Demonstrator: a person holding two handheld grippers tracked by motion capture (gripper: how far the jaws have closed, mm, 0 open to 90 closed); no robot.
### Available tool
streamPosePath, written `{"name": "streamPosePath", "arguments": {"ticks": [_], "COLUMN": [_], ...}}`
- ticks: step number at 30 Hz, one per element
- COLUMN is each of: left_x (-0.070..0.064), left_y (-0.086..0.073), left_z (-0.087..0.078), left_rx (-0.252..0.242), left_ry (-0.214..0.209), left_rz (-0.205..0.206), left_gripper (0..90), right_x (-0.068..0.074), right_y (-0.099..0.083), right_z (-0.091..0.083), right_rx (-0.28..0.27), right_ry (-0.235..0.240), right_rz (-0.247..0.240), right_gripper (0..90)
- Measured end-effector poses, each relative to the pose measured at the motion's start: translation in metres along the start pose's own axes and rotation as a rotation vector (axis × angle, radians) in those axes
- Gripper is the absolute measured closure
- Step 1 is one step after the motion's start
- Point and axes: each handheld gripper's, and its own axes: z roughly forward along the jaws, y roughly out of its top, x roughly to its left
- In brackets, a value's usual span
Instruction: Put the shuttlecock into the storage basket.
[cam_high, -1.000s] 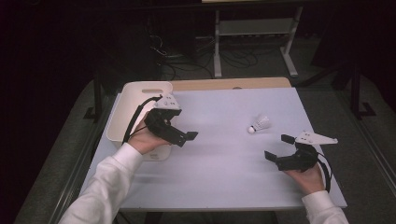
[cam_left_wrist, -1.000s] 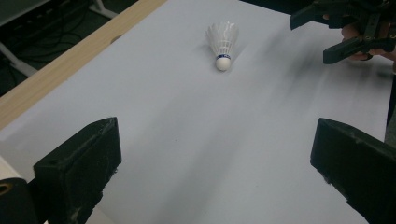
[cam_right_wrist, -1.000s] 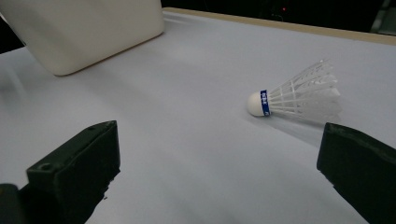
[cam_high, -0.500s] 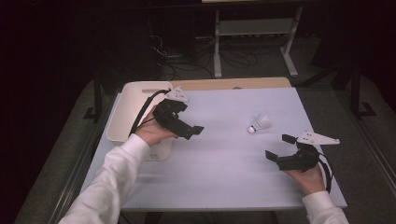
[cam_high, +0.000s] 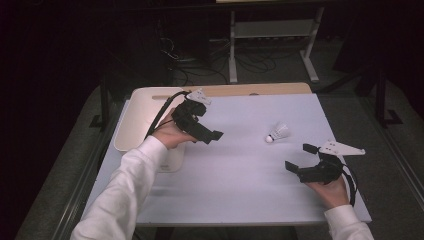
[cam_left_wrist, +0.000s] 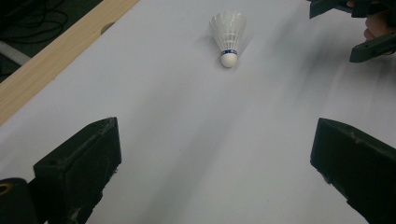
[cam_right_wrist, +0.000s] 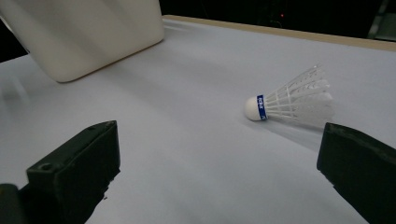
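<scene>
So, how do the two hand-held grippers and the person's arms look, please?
Both are black two-jaw grippers with blocky, square-ended jaws. The left gripper carries a grey three-cornered plate on top, and a black cable loops back from it. The right gripper has a larger pale grey three-cornered plate and a black cable behind the hand. The person wears long white sleeves down to the wrists.

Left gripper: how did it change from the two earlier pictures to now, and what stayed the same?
The left gripper moved away from the white bin, forward and toward the table's middle, nearer the shuttlecock. Its jaws are open and hold nothing. The right gripper stayed in place, open and empty. The shuttlecock lies on its side where it was.
</scene>
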Motion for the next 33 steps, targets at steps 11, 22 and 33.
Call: {"name": "streamPosePath", "arguments": {"ticks": [11, 22, 33], "left_x": [0.007, 0.005, 0.004], "left_y": [0.012, 0.020, 0.032], "left_z": [0.018, 0.037, 0.061], "left_rx": [0.056, 0.095, 0.152], "left_ry": [-0.011, -0.024, -0.031], "left_rz": [-0.003, 0.020, 0.028], "left_gripper": [1.4, 1.4, 1.4], "right_x": [0.000, 0.000, -0.001], "right_y": [0.000, 0.000, -0.002], "right_z": [-0.001, -0.001, -0.002], "right_rx": [-0.008, -0.005, -0.005], "right_ry": [0.001, 0.005, 0.010], "right_rz": [-0.004, -0.008, 0.005], "right_gripper": [0.0, 0.0, 0.0]}}
